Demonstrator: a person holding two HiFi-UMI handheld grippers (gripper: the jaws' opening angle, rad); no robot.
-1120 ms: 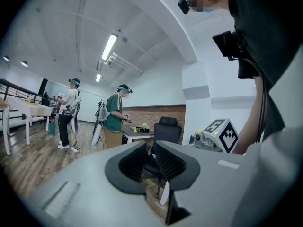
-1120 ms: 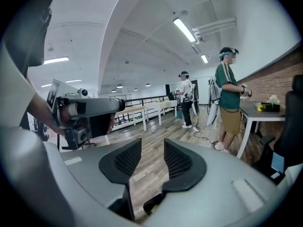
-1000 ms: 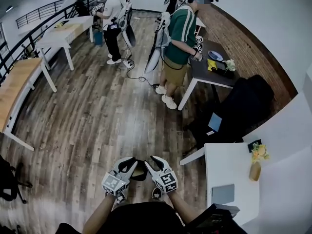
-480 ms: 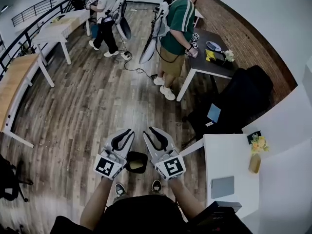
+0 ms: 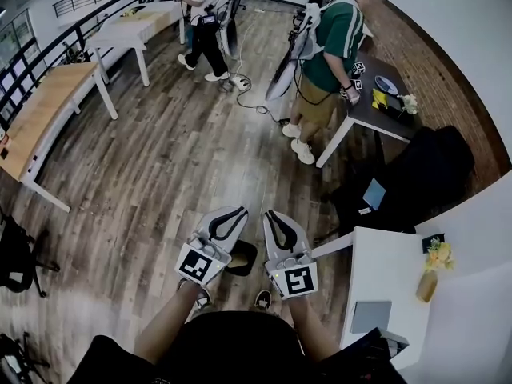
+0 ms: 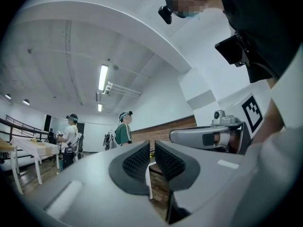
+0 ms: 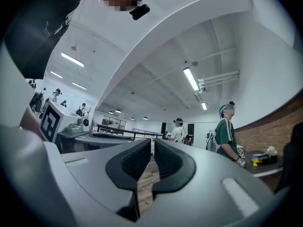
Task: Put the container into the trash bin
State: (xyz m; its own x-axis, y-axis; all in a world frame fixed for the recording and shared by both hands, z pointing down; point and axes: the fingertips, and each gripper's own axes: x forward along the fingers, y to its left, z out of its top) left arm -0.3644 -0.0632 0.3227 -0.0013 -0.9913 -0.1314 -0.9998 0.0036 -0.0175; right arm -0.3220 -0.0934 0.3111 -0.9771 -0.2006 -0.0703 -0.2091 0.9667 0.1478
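A small black trash bin (image 5: 243,259) stands on the wood floor by my feet, partly hidden behind my left gripper. Its inside looks dark, and I cannot make out the container in it. Both grippers are held up side by side above the bin, pointing outward into the room. My left gripper (image 5: 237,213) has its jaws together with only a slit between the pads and nothing in it (image 6: 152,148). The jaws of my right gripper (image 5: 270,214) are closing, almost together, with nothing between them (image 7: 153,145).
A white table (image 5: 384,254) at my right carries a grey pad (image 5: 370,317) and a vase of yellow flowers (image 5: 432,270). A black chair (image 5: 416,174) stands beyond it. A person in a green shirt (image 5: 332,46) stands at a dark table (image 5: 364,110). A wooden table (image 5: 48,110) is far left.
Both grippers have risen from low over the bin to higher up. The right gripper's jaws went from wide apart to nearly together. A yellowish item showed inside the bin half a second ago.
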